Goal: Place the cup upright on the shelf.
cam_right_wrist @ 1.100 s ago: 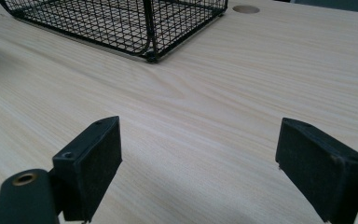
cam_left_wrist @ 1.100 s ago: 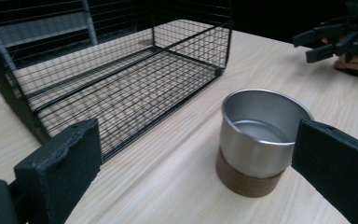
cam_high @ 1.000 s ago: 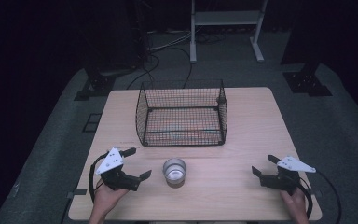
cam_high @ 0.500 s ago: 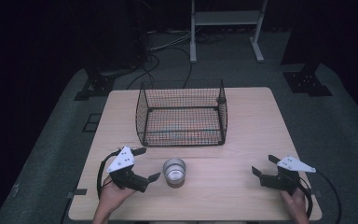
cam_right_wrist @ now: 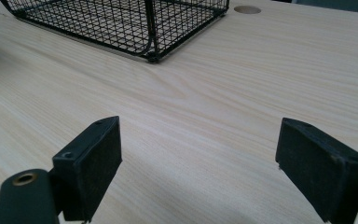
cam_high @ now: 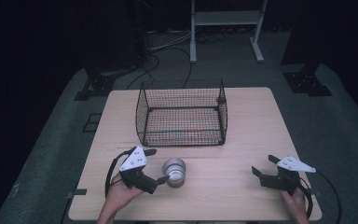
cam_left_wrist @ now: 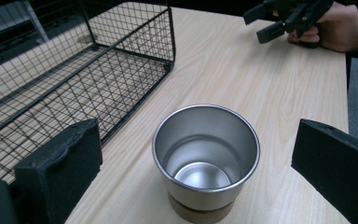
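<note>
Change since a second ago: left gripper [cam_high: 154, 165] has slid rightward across the table [cam_high: 242, 140] toward the metal cup [cam_high: 174, 171]; the right gripper [cam_high: 264, 167] and the cup lie where they lay before.

High view, cup: upright on the table's near half, just in front of the wire basket [cam_high: 182, 114] and apart from it.
High view, left gripper: held by the person's left hand [cam_high: 121, 195], its jaws spread, the nearer jaw tip just beside the cup's left side; whether it touches I cannot tell.
High view, right gripper: held low over the table near its right front corner, well apart from the cup, jaws spread.

Left gripper view, cup: metal cup [cam_left_wrist: 206, 161] stands between the two black jaws, which are wide apart with a gap on either side; the cup is empty, with a brown base showing under it.
Left gripper view, basket: wire basket [cam_left_wrist: 74, 70] to the left, its corner near the cup.
Left gripper view, other hand: right gripper [cam_left_wrist: 279, 18] at the top right, far off.

Right gripper view, jaws: wide apart over bare table [cam_right_wrist: 205, 107], nothing between them.
Right gripper view, basket: wire basket [cam_right_wrist: 121, 18] ahead to the left.
</note>
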